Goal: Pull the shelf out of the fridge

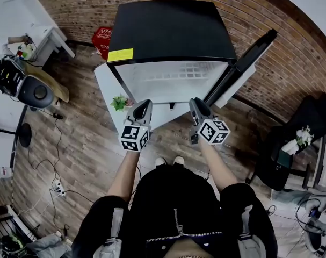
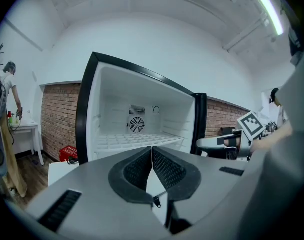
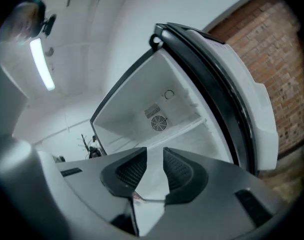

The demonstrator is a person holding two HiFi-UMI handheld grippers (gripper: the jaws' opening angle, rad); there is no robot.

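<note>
The black fridge point(image 1: 171, 31) stands open, its door point(image 1: 243, 63) swung out to the right. Inside the white cavity lies a white grid shelf point(image 1: 179, 74), also seen in the left gripper view point(image 2: 136, 140) and in the right gripper view point(image 3: 187, 125), below a round fan at the back. Both grippers hover in front of the opening, apart from the shelf. My left gripper point(image 1: 144, 105) point(image 2: 152, 156) is shut, pads together and empty. My right gripper point(image 1: 197, 104) point(image 3: 155, 159) is rolled to one side and open, with a gap and nothing between its pads.
A low white surface point(image 1: 106, 85) with a small green plant point(image 1: 120, 102) stands at the fridge's front left. A red crate point(image 1: 102, 38) sits by the brick wall. A person at a desk point(image 1: 1, 47) and a black chair point(image 1: 34, 90) are far left; cables cross the wooden floor.
</note>
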